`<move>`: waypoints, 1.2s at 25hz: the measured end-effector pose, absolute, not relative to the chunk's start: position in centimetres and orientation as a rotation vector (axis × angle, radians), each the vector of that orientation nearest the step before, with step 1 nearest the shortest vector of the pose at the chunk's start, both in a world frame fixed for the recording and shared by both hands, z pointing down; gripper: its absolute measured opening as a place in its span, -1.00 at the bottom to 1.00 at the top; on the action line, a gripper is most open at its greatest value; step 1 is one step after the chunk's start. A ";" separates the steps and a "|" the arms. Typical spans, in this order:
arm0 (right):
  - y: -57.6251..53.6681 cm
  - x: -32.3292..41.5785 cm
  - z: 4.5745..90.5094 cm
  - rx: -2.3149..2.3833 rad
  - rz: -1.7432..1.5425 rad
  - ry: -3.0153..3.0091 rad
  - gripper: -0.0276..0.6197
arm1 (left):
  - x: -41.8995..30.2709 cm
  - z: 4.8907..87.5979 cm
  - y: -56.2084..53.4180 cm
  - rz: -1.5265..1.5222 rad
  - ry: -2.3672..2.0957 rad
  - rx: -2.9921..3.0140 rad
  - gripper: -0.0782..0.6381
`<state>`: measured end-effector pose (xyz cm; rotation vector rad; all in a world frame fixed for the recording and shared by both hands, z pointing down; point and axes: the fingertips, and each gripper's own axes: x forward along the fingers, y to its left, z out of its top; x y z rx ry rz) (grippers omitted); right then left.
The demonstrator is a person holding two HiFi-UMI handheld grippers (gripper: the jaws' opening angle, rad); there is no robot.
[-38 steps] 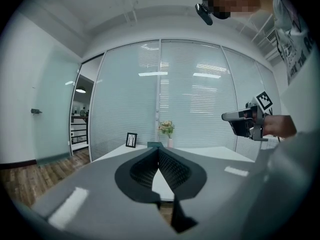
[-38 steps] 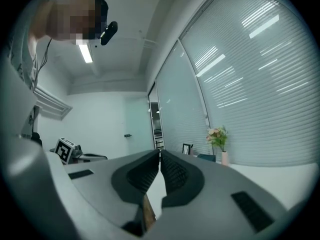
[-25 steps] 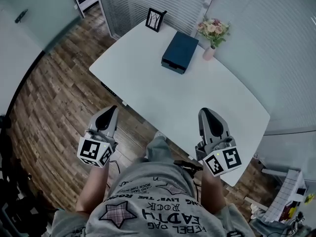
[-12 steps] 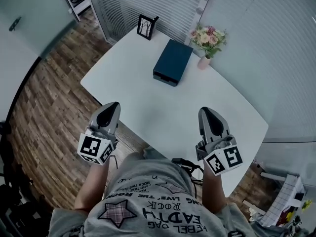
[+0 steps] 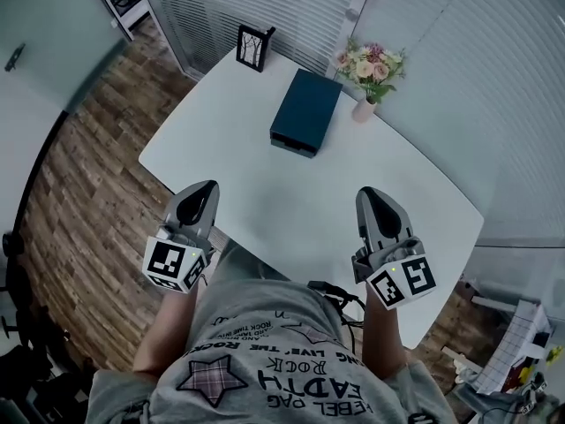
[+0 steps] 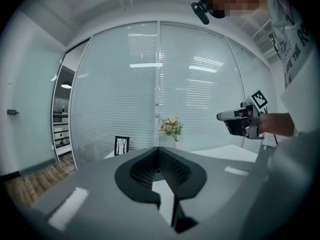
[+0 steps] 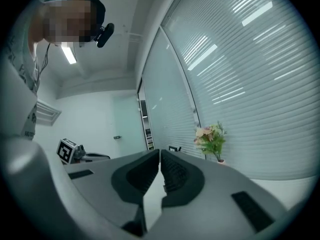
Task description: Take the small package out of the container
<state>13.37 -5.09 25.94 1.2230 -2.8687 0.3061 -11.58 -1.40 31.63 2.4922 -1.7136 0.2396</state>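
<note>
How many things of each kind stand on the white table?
Dark blue rectangular box: 1
Black picture frame: 1
Small pink vase with flowers: 1
Total: 3

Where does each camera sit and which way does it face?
Head view: on the person's head, looking steeply down at the white table, dark box, flowers, picture frame; shows shirt, forearms, left claw, right claw.
Left gripper view: on the left claw, looking along its shut jaws toward flowers and blinds; right claw, shirt at right.
Right gripper view: on the right claw, looking along its shut jaws toward flowers; left claw at left.
Shared: both gripper views see the flowers and the other claw.
</note>
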 end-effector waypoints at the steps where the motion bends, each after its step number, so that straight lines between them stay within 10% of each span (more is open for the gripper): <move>1: -5.3 13.3 26.0 1.246 0.307 -2.857 -0.86 | -11.8 31.5 -1.9 0.244 -1.723 2.502 -0.75; 30: -10.3 11.2 33.5 1.341 0.416 -2.607 -0.86 | -11.2 36.0 -11.2 0.223 -1.431 2.632 -0.75</move>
